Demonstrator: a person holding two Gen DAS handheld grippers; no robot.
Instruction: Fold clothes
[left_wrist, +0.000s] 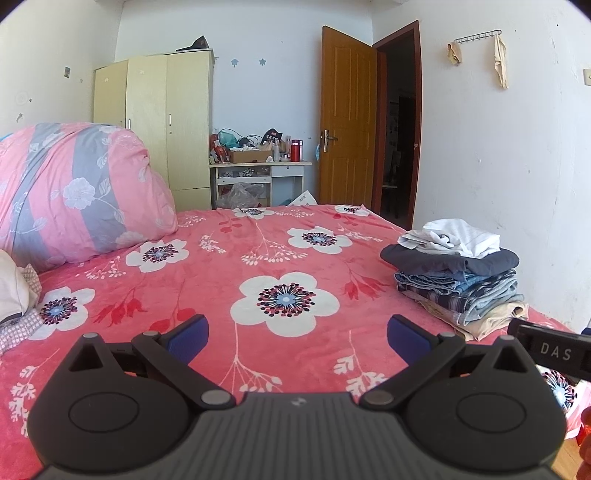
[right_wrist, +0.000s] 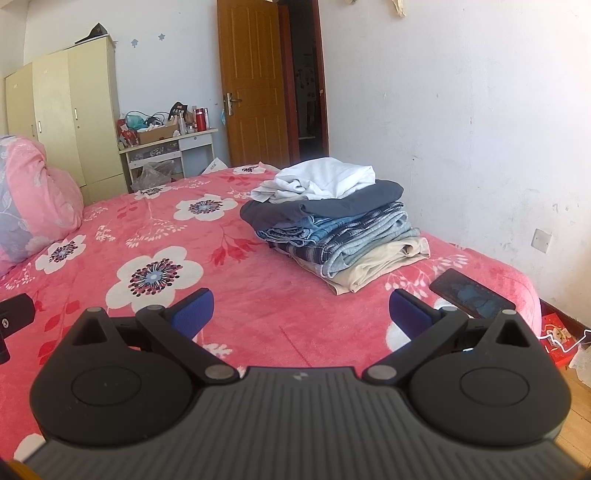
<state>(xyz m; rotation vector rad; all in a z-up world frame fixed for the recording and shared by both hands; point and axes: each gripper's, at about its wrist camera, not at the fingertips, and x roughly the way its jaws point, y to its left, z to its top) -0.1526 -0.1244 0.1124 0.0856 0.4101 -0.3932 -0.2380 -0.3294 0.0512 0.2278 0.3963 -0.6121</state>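
Observation:
A stack of folded clothes sits on the red flowered bed, at the right in the left wrist view; it also shows in the right wrist view, ahead of centre. A loosely bunched white garment lies on top, over a dark grey one, jeans, a plaid shirt and a beige piece. My left gripper is open and empty above the bedspread. My right gripper is open and empty, short of the stack. Light cloth lies at the left edge of the bed.
A rolled pink and grey quilt lies at the left. A dark phone lies on the bed near my right gripper. Behind stand a cream wardrobe, a cluttered desk and an open brown door. A white wall runs along the right.

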